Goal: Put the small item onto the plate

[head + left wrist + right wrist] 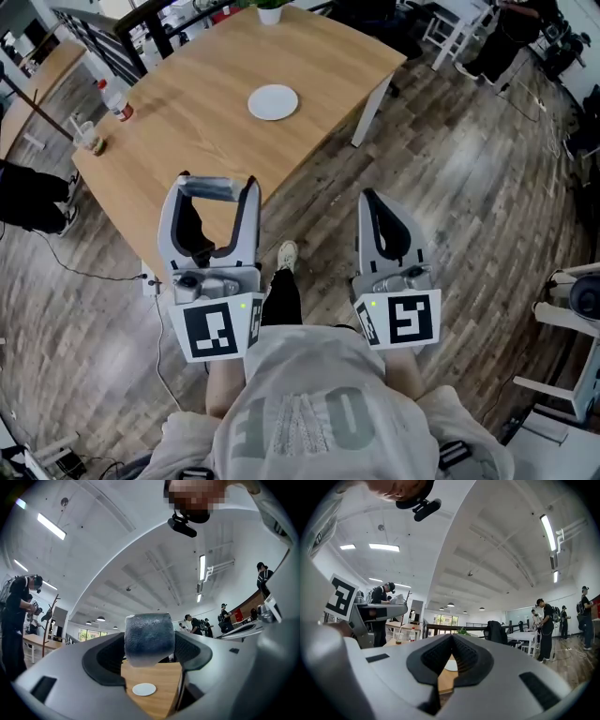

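While the left gripper point(216, 190) pinches the small grey roll point(149, 638) only at its fingers' point(101, 658) ends — right gripper point(379, 202) fingers closed, empty — a jolt could drop it short of the distant plate point(273, 102).

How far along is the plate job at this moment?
Done: the small item is clamped in the left gripper. In hand: it is held in the air, well short of the white plate. Left: reach the empty plate on the table and set it down. The right gripper is shut, empty.
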`<act>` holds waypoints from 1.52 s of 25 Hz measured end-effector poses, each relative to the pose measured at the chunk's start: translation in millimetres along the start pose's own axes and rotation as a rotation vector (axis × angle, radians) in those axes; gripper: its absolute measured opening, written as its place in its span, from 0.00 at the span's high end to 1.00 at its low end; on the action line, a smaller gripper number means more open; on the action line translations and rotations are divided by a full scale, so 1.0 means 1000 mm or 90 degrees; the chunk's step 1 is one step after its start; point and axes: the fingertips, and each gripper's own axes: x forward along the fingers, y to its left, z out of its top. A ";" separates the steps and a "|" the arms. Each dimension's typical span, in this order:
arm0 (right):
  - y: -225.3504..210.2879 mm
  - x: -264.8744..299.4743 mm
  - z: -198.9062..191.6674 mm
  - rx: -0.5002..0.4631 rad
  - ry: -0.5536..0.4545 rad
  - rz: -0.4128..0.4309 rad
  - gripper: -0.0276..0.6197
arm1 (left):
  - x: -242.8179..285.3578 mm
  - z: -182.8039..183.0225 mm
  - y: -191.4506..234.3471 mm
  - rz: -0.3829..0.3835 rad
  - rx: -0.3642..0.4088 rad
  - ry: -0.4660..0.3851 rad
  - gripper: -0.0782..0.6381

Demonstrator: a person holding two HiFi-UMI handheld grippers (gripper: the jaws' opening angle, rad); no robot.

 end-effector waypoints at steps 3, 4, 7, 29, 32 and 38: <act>-0.010 0.051 0.004 0.004 0.005 0.000 0.93 | 0.048 -0.004 0.018 -0.007 0.005 -0.001 0.45; -0.013 0.068 0.006 0.006 0.005 0.001 0.93 | 0.064 -0.004 0.025 -0.010 0.008 -0.005 0.45; -0.018 0.122 0.013 0.012 -0.003 0.005 0.93 | 0.110 -0.012 0.047 -0.009 0.026 0.001 0.45; -0.058 0.306 0.013 0.034 -0.006 0.078 0.93 | 0.266 -0.073 0.091 0.037 0.016 0.051 0.45; -0.072 0.310 0.022 0.035 -0.022 0.079 0.93 | 0.278 -0.065 0.082 0.033 0.033 0.040 0.45; -0.097 0.321 0.031 0.036 -0.048 0.087 0.93 | 0.301 -0.051 0.068 0.034 0.054 0.015 0.45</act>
